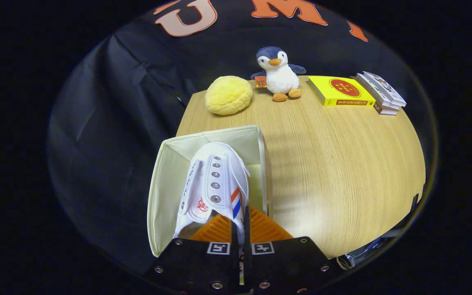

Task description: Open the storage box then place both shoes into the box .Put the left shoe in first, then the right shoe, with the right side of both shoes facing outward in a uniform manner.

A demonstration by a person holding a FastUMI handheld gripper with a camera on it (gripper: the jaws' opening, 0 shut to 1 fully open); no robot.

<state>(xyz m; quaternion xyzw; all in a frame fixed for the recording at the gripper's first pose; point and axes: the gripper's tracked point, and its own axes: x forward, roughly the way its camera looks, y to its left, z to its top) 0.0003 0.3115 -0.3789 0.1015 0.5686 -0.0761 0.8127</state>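
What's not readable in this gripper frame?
- Gripper view: the storage box floor, and any shoe already inside, hidden by the white sneaker.
- Sneaker's heel and sole: hidden behind the hand-held gripper, shut on its side.
- Book cover text: too small.
- Box's near wall: behind the gripper body.

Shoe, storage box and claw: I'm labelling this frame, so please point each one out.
shoe (215,180): gripper view, on its white upper by the eyelet row.
storage box (166,176): gripper view, on its pale inner left wall.
claw (240,229): gripper view, between its fingertips, which press the shoe's side.
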